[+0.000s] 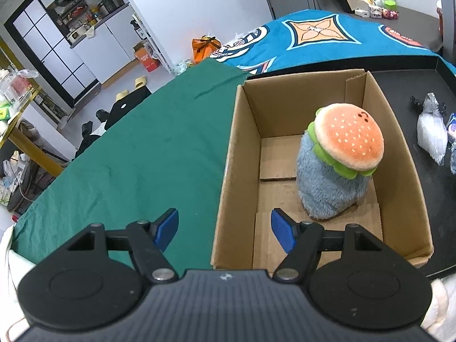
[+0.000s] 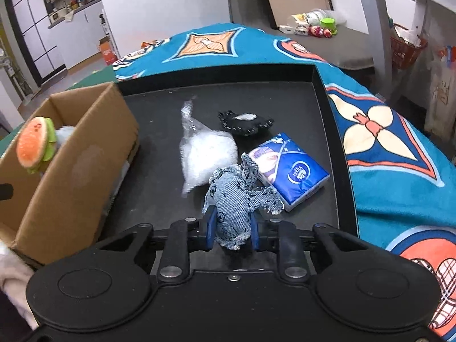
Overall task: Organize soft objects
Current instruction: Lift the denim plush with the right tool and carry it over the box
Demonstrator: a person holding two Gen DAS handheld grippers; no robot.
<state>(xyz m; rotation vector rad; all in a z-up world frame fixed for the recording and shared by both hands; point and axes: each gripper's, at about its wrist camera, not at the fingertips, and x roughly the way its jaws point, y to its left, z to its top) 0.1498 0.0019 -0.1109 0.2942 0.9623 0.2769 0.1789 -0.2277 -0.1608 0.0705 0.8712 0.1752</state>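
A cardboard box (image 1: 245,148) stands open on the table; it also shows in the right wrist view (image 2: 82,154). Inside it a plush burger (image 1: 349,139) rests on a fuzzy blue plush (image 1: 327,188). My left gripper (image 1: 225,229) is open and empty, straddling the box's near left wall. My right gripper (image 2: 232,228) is shut on a denim fabric toy (image 2: 238,199), held above the black tray (image 2: 336,148). On the tray lie a white stuffing bag (image 2: 206,151), a black fabric piece (image 2: 245,124) and a blue tissue pack (image 2: 290,171).
A green cloth (image 1: 136,148) covers the table left of the box. A blue patterned blanket (image 2: 393,131) lies under and beyond the tray. Small jars and toys (image 2: 316,25) sit on a far surface. A cluttered room lies left.
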